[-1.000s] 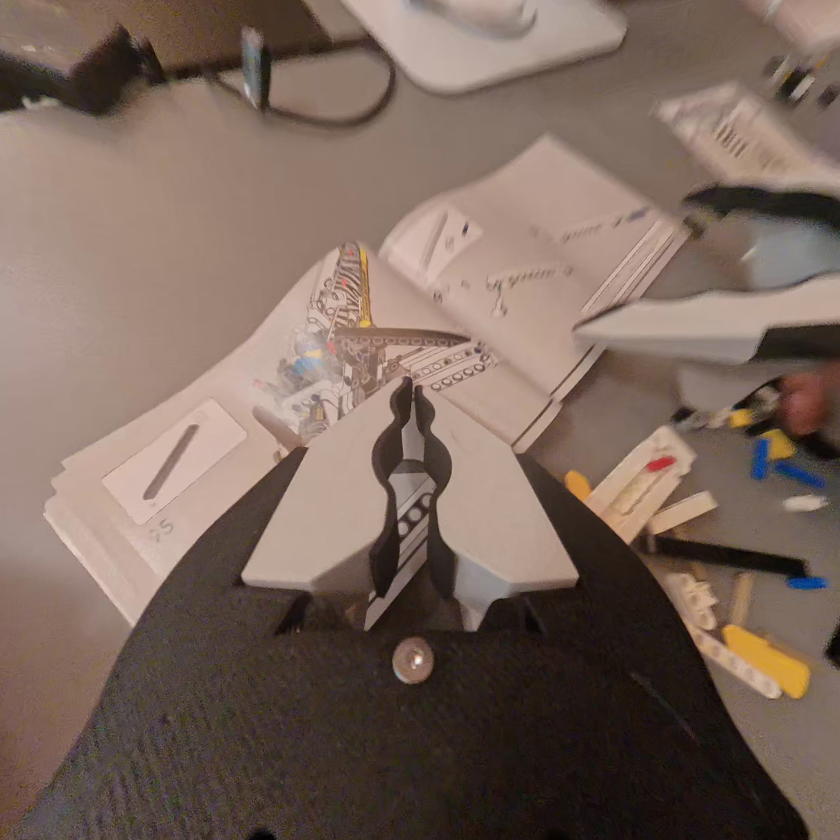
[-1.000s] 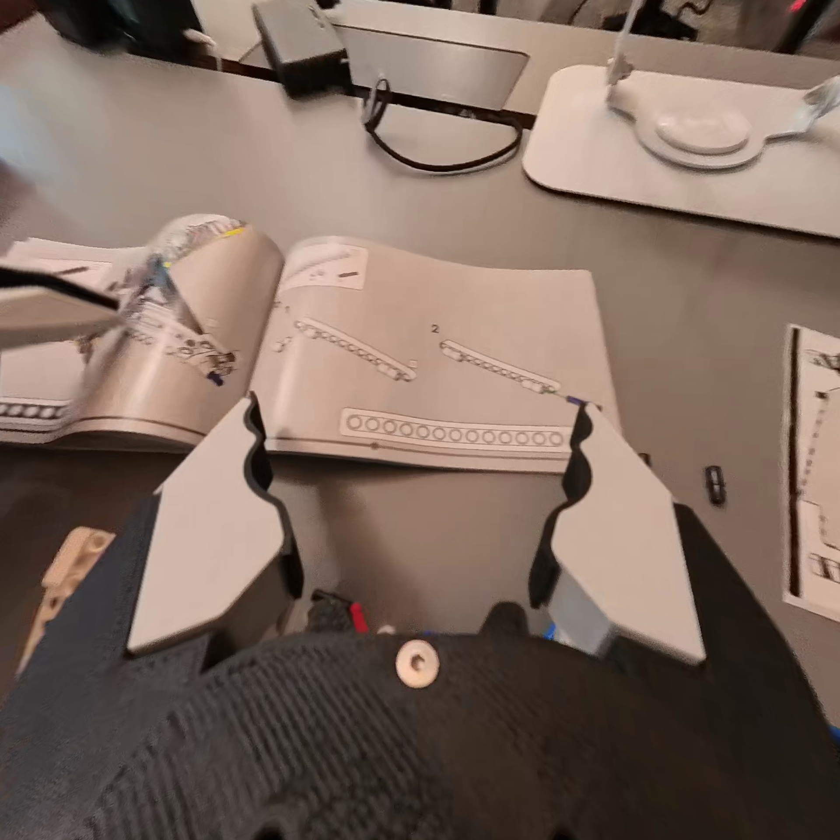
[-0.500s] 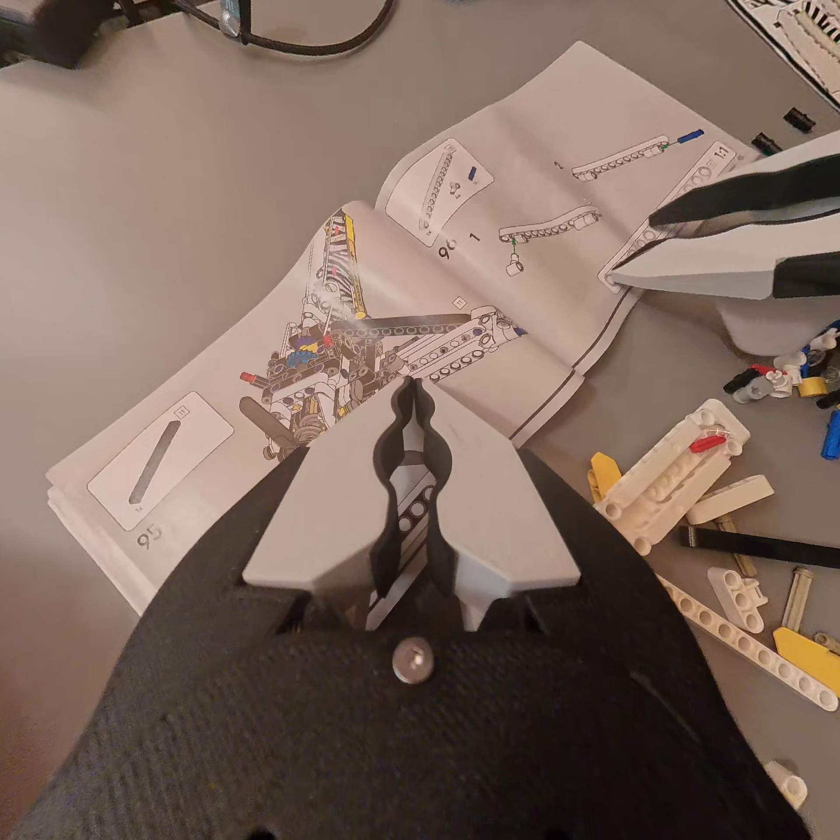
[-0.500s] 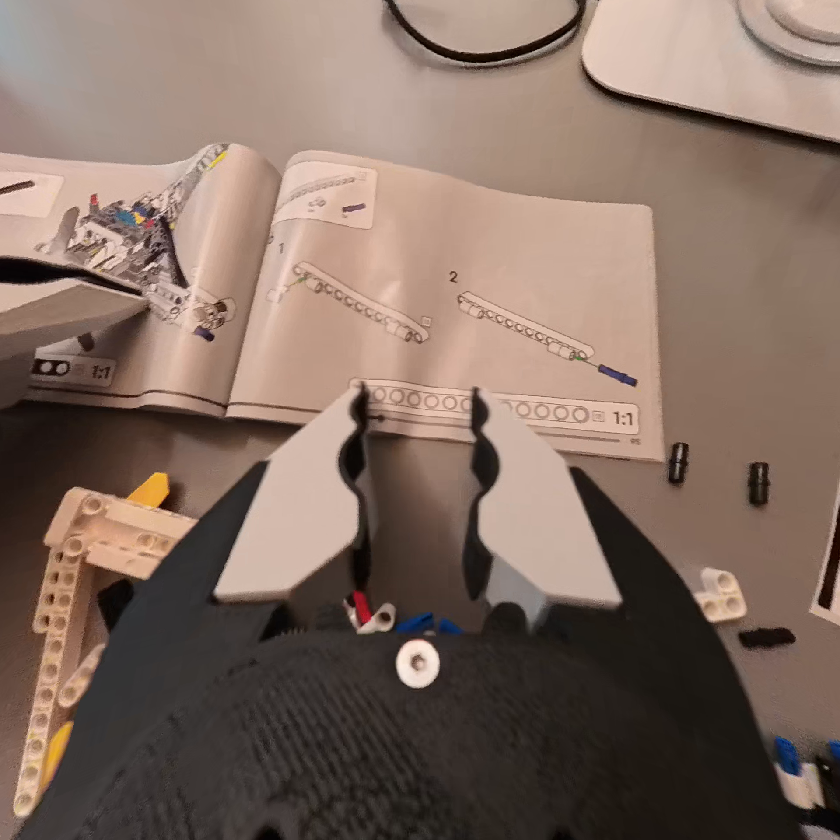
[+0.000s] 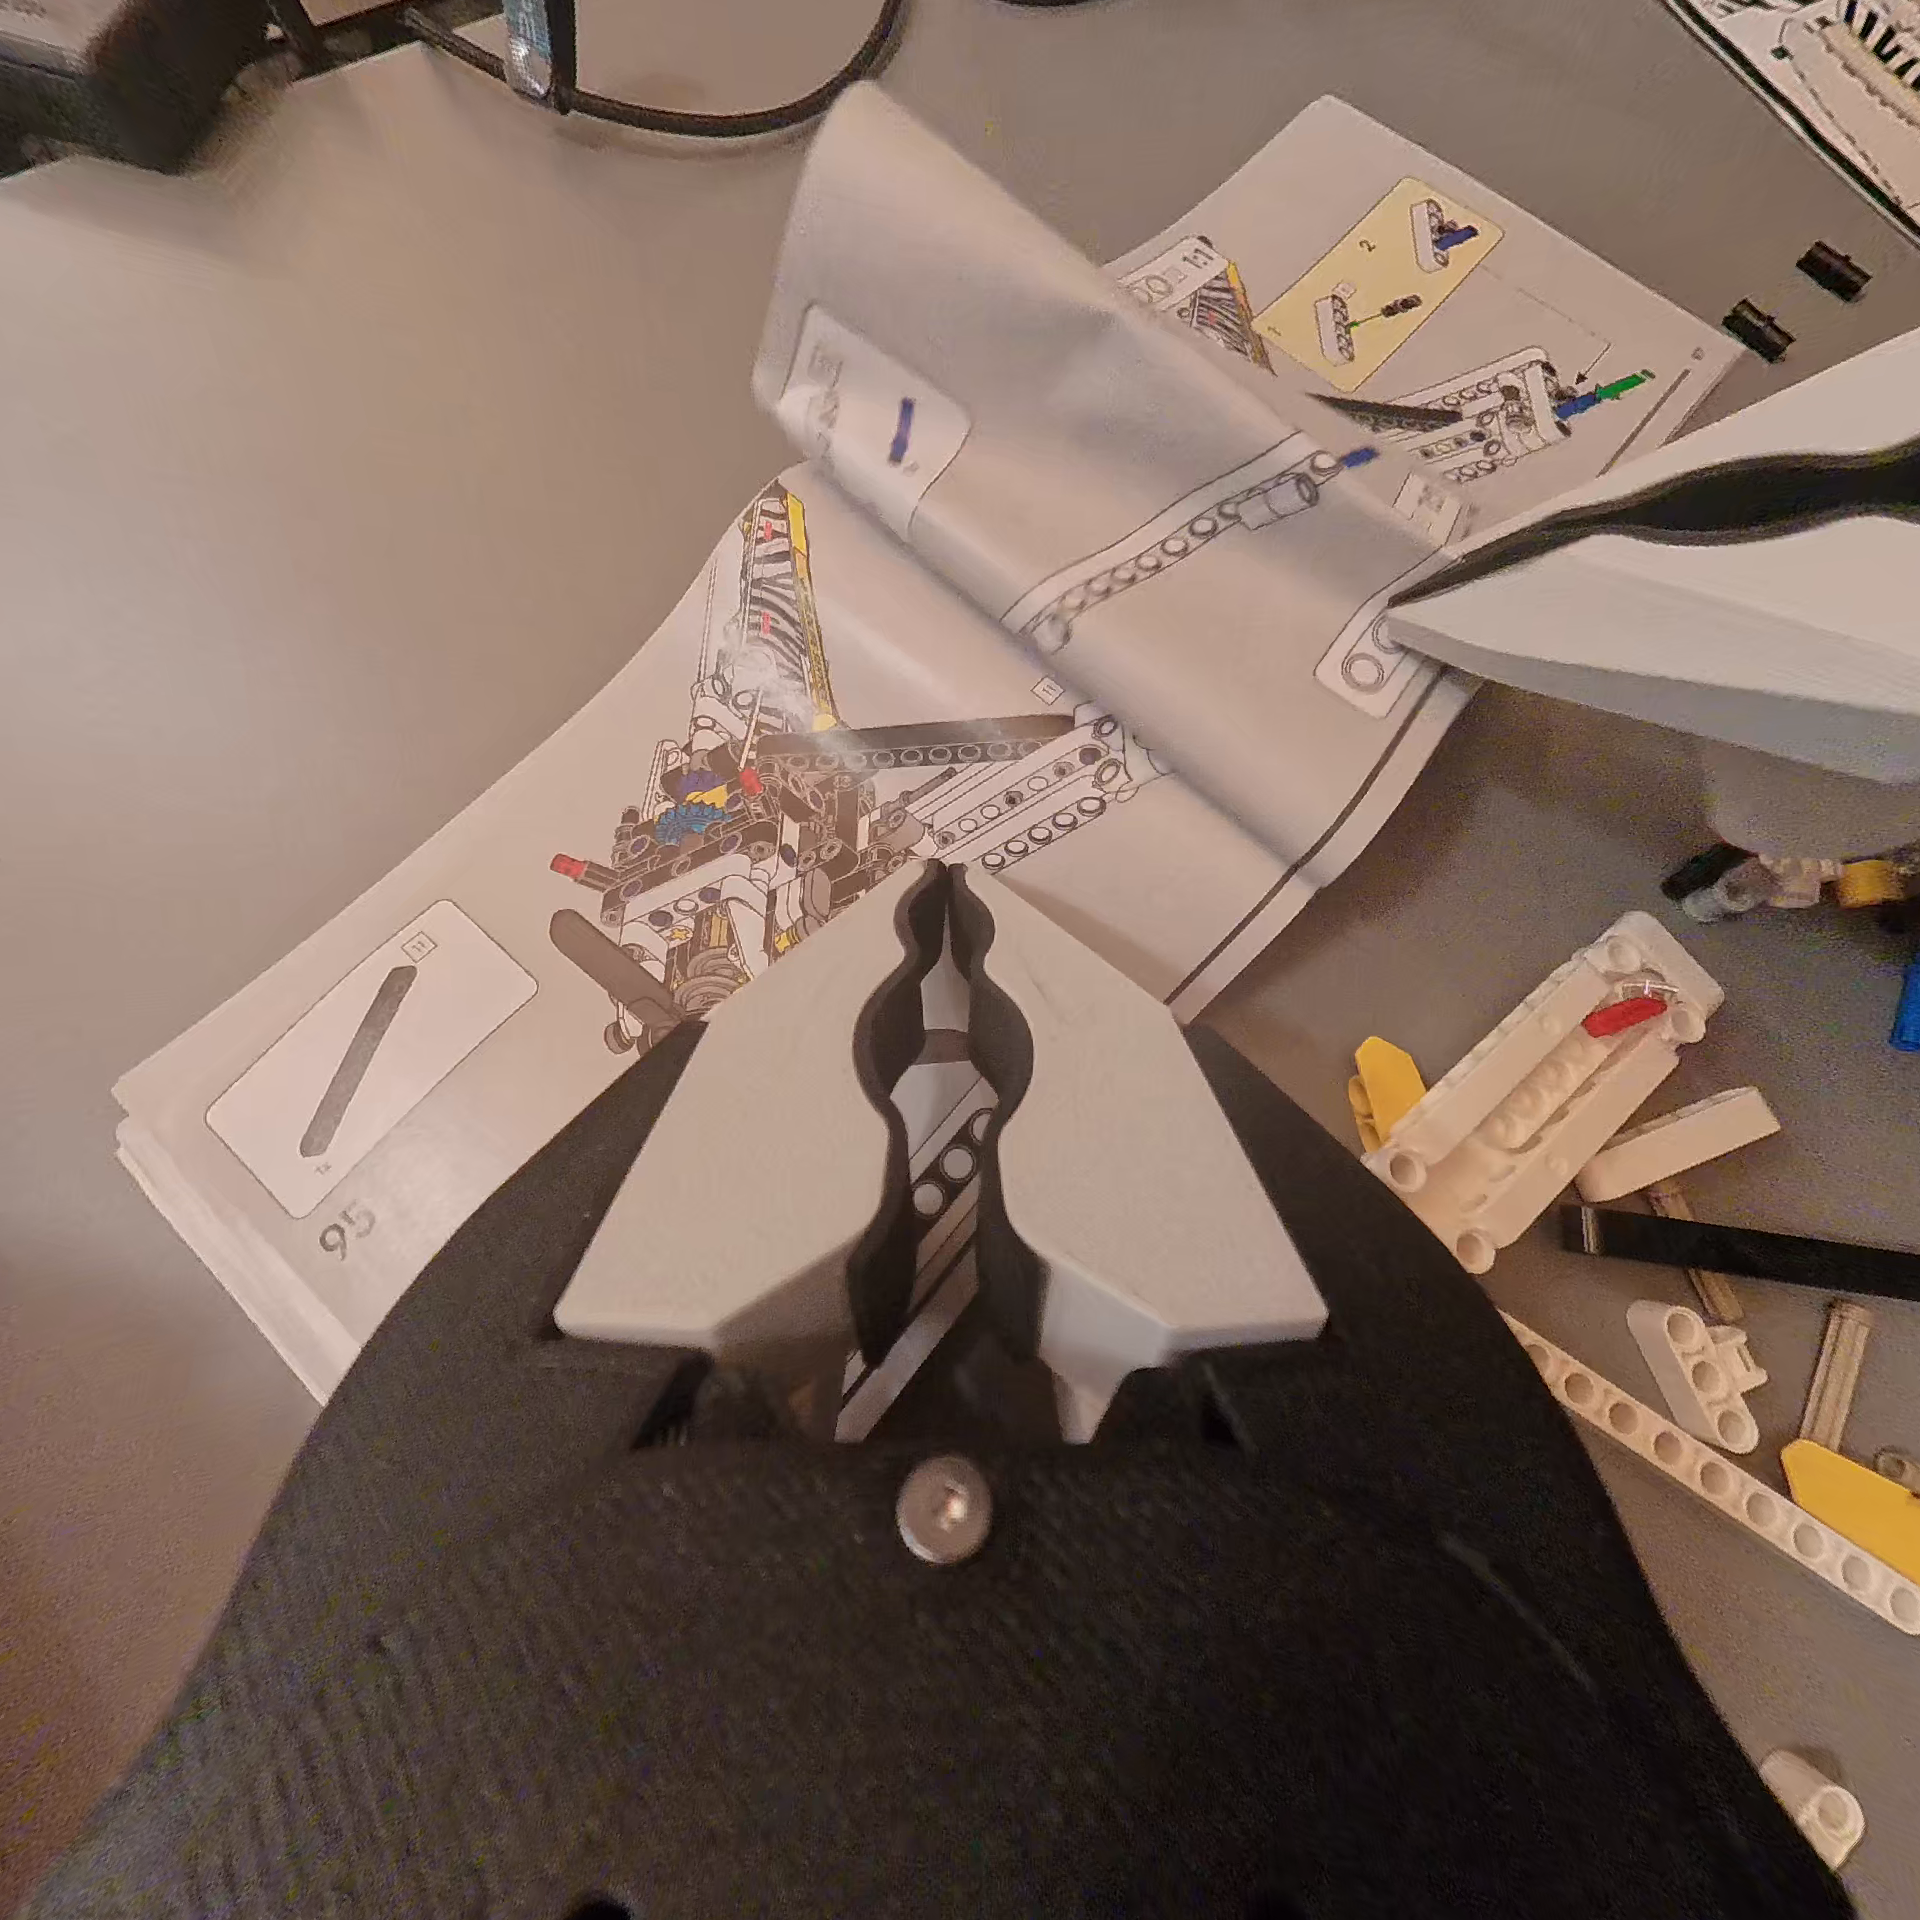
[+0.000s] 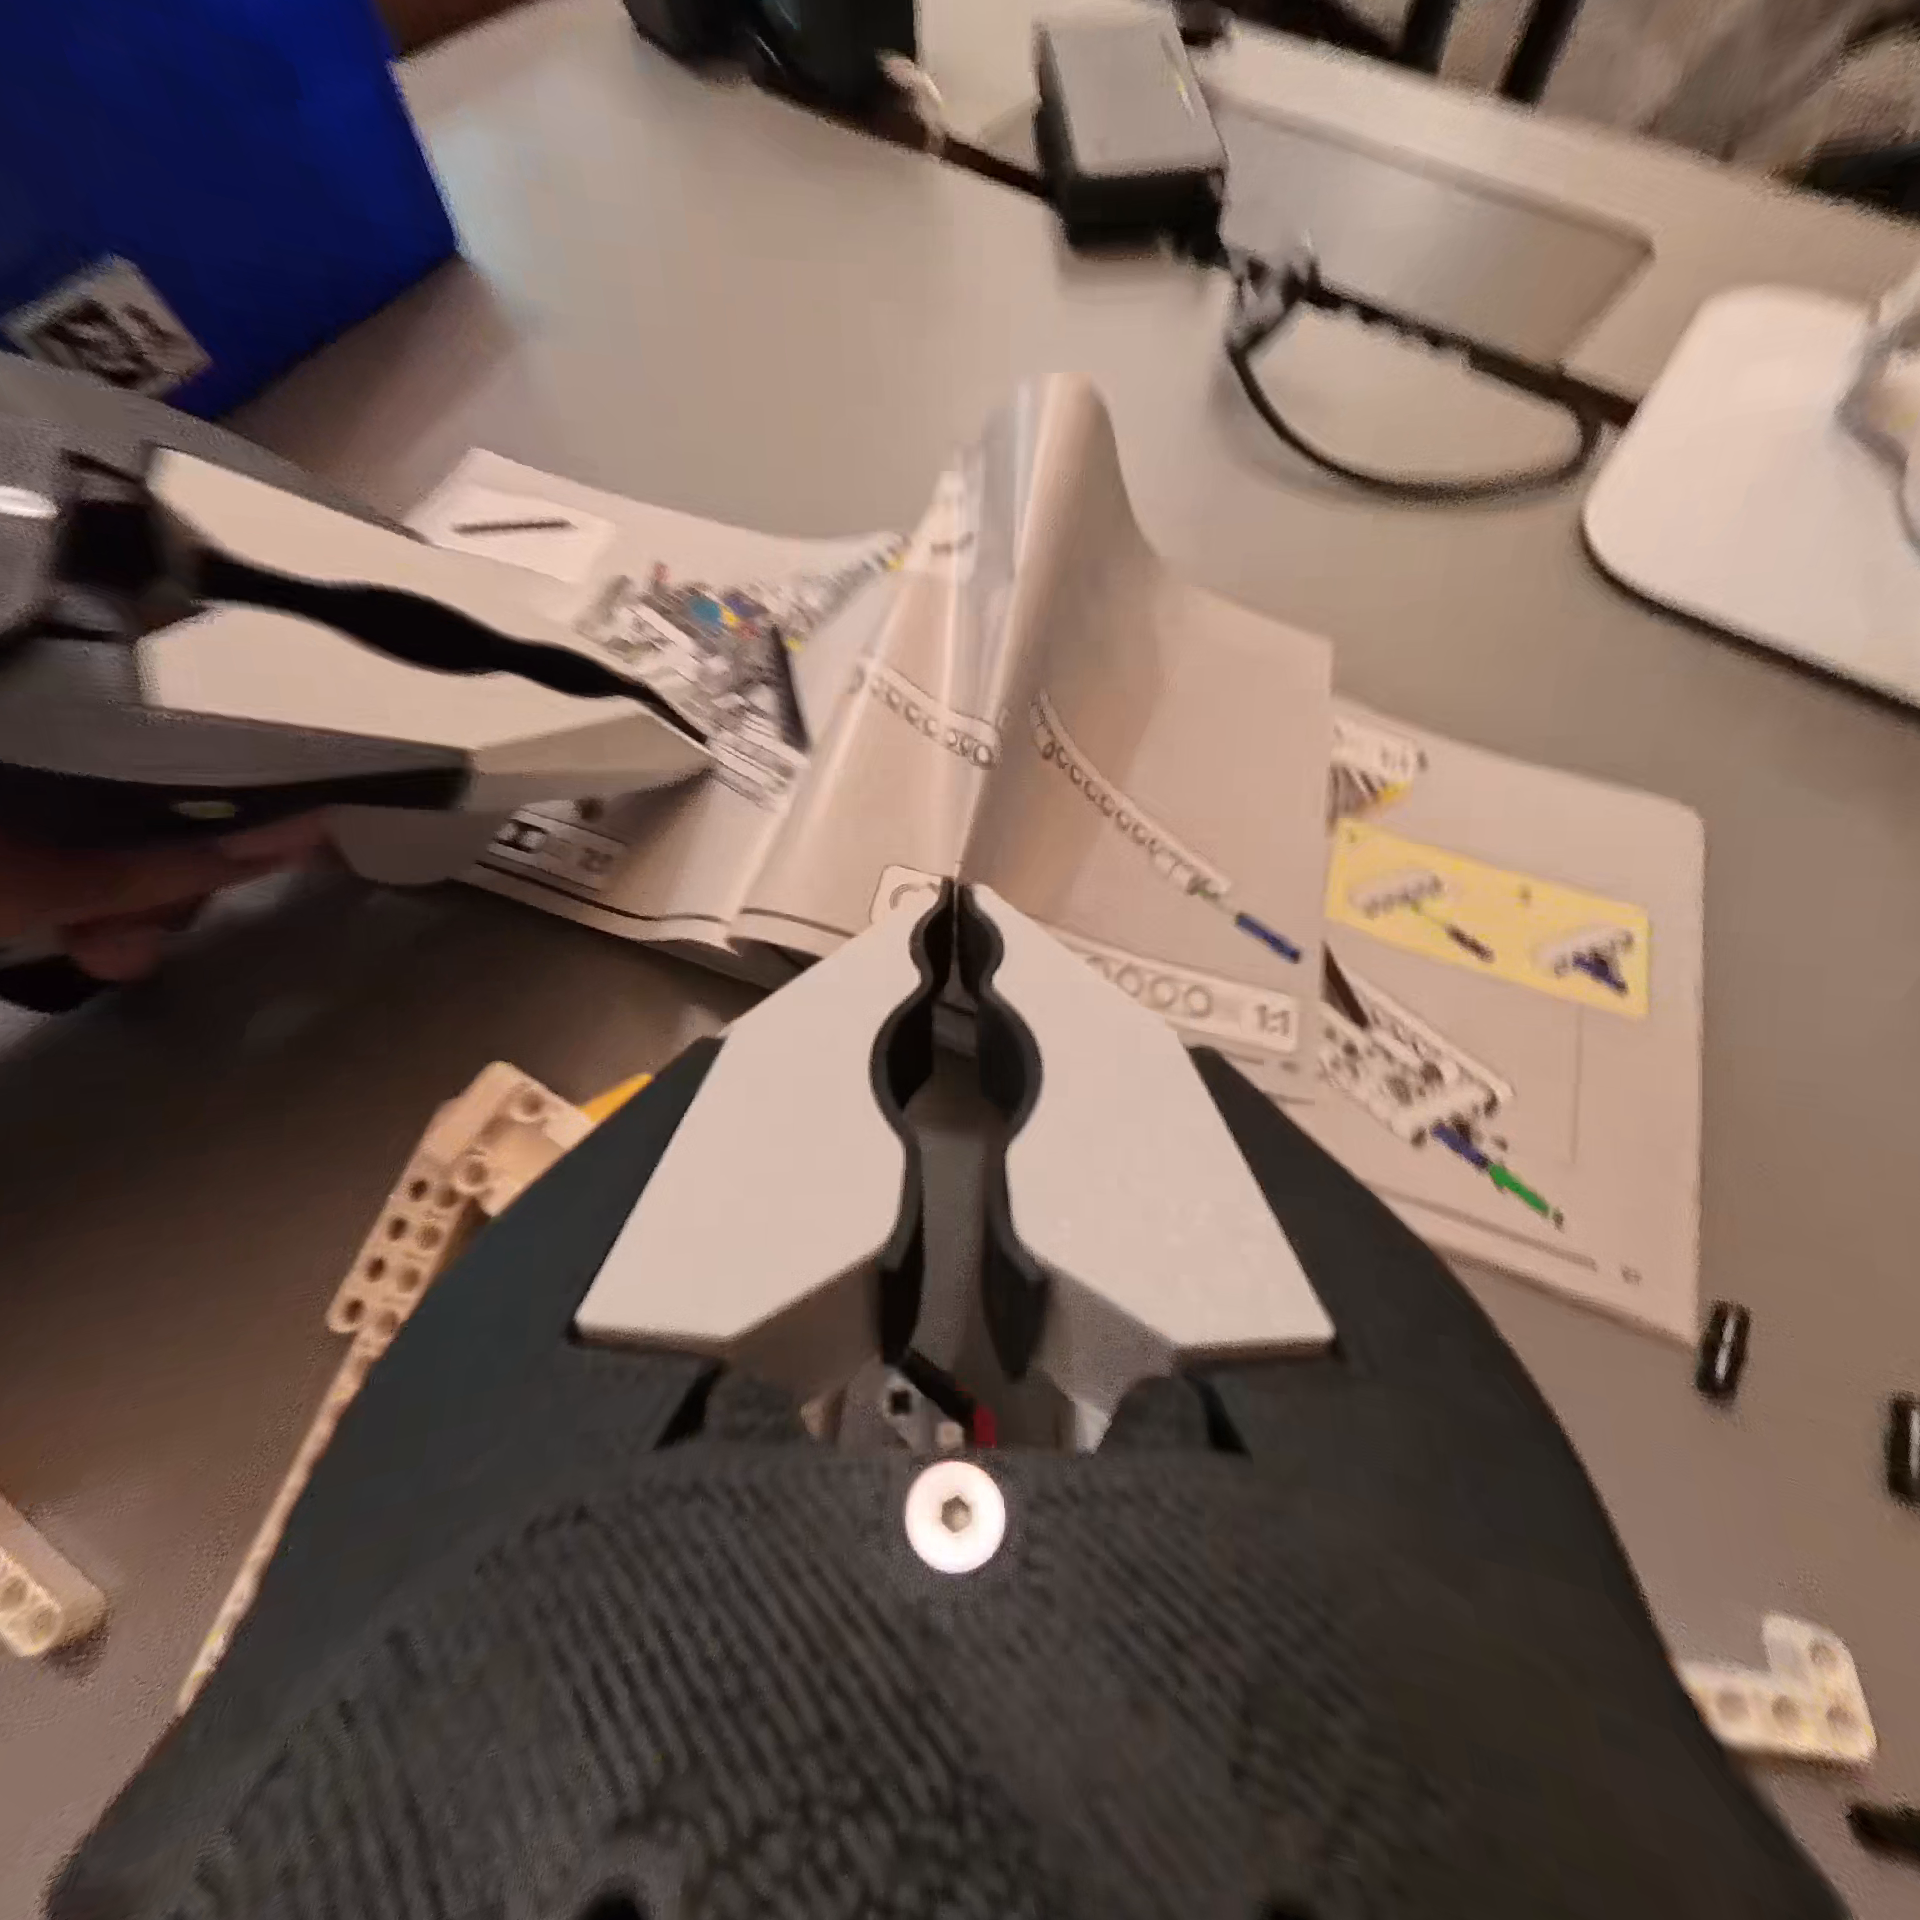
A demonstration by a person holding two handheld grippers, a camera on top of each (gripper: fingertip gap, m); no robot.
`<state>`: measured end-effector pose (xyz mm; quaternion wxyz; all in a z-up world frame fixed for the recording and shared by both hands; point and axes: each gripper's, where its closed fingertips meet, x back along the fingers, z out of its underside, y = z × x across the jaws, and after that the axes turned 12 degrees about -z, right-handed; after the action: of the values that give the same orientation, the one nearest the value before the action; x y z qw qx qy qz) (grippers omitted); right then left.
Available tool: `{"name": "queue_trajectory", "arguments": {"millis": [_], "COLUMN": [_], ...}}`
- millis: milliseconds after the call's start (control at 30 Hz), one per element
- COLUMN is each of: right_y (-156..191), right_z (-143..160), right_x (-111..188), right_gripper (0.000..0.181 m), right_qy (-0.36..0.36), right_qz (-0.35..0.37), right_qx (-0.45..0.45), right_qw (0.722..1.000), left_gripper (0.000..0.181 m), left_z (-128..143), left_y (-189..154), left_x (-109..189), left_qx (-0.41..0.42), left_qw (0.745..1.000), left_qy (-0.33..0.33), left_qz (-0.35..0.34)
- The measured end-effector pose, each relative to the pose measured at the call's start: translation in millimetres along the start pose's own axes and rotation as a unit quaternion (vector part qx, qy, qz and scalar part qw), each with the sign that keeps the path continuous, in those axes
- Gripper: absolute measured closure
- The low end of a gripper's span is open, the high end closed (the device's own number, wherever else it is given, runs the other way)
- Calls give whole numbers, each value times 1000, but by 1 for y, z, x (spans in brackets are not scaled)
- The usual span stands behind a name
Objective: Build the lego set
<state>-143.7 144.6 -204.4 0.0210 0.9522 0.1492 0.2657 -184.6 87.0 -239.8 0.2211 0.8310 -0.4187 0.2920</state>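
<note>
An open instruction booklet (image 5: 499,997) lies on the grey table. My right gripper (image 6: 954,896) is shut on the lower edge of one of its pages (image 6: 1049,623) and holds it lifted and curled over the spine. It also shows in the left wrist view (image 5: 1403,608), pinching that page (image 5: 1039,468). My left gripper (image 5: 948,883) is shut and empty over the booklet's left page; it shows at the left of the right wrist view (image 6: 686,732). A white beam assembly (image 5: 1538,1091) and loose parts lie right of the booklet.
A black beam (image 5: 1745,1252), a long white beam (image 5: 1714,1486) and a yellow piece (image 5: 1849,1496) lie at right. Black pins (image 6: 1720,1345) and a white L piece (image 6: 1787,1704) lie near the booklet's corner. A cable (image 6: 1403,447), a power adapter (image 6: 1127,156), a white stand base (image 6: 1745,520) and a blue box (image 6: 187,156) stand behind. Left tips to right tips: about 9 cm. Both grippers' tips are roughly 15 cm from the long white beam (image 5: 1714,1486).
My right gripper went from wide open to shut on the page's lower edge and lifted it, uncovering the following page. My left gripper stayed shut over the left page.
</note>
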Motion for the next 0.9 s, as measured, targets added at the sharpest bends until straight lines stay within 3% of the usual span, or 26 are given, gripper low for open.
{"name": "queue_trajectory", "arguments": {"millis": [33,200,300,467,600,767,900], "right_y": [8,36,32,-7,-25,-37,-61], "right_z": [-7,-26,-29,-19,5,39,34], "right_x": [0,7,11,17,14,6,14], "right_gripper": [181,175,166,125,91,76,56], "right_qy": [-16,-57,-69,-53,-15,70,59], "right_qz": [-7,-26,-6,55,49,49,110], "right_qx": [23,127,144,68,-26,-103,-105], "right_qw": [1000,990,987,995,998,991,987], "left_gripper": [181,180,180,180,180,180,180], "left_z": [0,1,1,1,1,0,0], "left_y": [0,0,0,0,0,0,0], "left_x": [0,0,0,0,0,0,0], "left_qx": [0,4,3,2,2,3,1], "left_qw": [1000,1000,1000,1000,1000,1000,1000], "left_qy": [0,2,2,2,1,0,-1], "left_qz": [0,4,5,4,4,6,4]}}
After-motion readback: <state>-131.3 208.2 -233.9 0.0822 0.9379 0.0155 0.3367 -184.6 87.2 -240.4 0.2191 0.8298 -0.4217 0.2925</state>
